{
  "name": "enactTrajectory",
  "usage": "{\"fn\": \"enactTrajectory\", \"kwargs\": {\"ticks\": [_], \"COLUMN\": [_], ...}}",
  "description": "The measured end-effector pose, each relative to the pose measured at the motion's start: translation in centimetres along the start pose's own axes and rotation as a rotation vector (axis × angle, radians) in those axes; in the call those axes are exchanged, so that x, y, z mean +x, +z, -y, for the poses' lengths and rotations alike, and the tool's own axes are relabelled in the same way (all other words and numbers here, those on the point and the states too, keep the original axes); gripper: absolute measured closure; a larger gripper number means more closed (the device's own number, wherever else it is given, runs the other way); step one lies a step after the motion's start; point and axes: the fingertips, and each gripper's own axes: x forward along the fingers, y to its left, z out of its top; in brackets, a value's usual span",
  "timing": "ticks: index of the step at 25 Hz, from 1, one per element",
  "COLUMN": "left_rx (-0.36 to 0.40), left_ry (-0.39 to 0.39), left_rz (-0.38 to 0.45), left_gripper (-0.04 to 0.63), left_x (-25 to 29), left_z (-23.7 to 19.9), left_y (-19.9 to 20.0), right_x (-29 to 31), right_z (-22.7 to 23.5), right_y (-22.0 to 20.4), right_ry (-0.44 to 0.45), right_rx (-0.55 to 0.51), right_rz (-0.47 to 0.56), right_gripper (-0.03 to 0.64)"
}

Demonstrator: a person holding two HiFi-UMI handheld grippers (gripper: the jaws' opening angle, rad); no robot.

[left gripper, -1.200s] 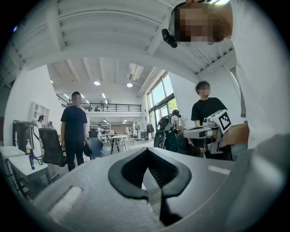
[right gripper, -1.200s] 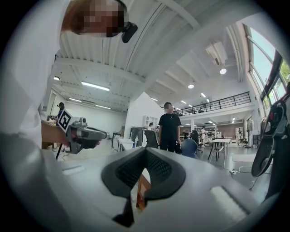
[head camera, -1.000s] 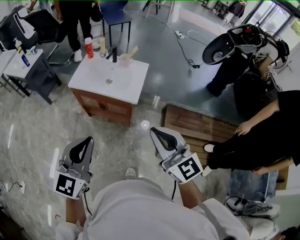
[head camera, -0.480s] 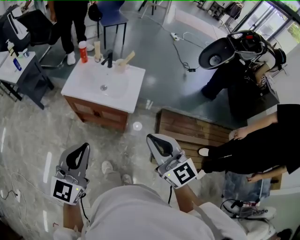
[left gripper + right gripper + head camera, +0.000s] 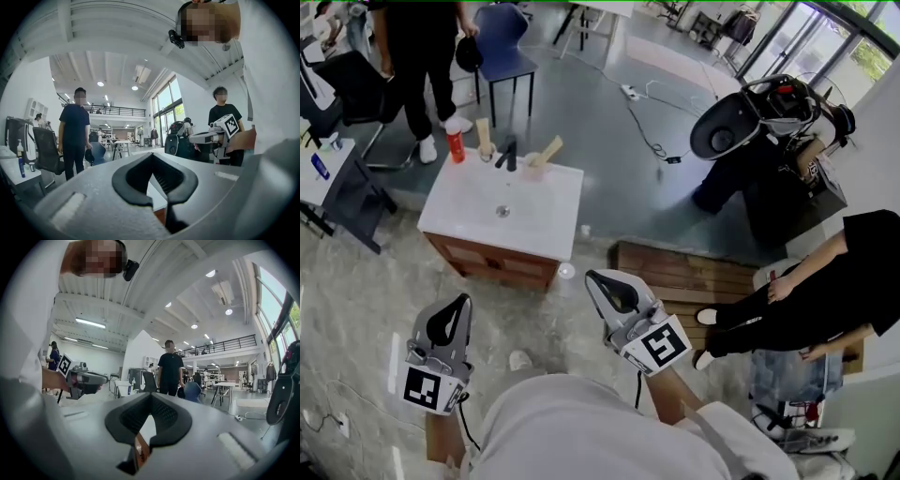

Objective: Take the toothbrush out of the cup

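One toothbrush (image 5: 550,149) in cup (image 5: 532,170), long axis tilted upper-right (head view)

We see the pale toothbrush (image 5: 551,148) leaning to the right in the cup (image 5: 532,168), at the white counter's (image 5: 525,214) back edge.

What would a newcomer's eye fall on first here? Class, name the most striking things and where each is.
Two shut, empty grippers fill the foreground, the left gripper and the right gripper, both aimed at a white sink cabinet standing on the floor ahead. At its back edge a cup holds a toothbrush leaning out, near a red bottle. A person in black is at the right edge.
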Motion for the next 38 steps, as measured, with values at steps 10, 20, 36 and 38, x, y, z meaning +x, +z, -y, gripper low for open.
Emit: {"fn": "enactTrajectory", "kwargs": {"ticks": [10,20,36,38], "left_rx": [0.003,-0.013,-0.001,0.001], "left_ry": [-0.030,-0.024,0.043,0.052], "left_rz": [0.001,-0.026,-0.037,-0.036], "left_gripper": [0.598,0.598,0.598,0.598], "left_x": [2.0,6.1,16.8,17.6], "left_z": [-5.1,-7.0,-9.1,-9.3], "left_y": [-0.4,-1.6,-2.0,-2.1], "right_x": [4.7,7.0,11.7,12.3], "right_z": [0.8,4.5,15.0,15.7], "right_y": [0.0,-2.0,-4.3,-4.6], "right_ry": [-0.035,-0.031,0.053,0.069], "right_rx": [0.005,0.033,0.053,0.052], "right_rz": [-0.001,-0.014,-0.009,-0.010], "right_gripper": [0.617,0.617,0.615,0.617]}}
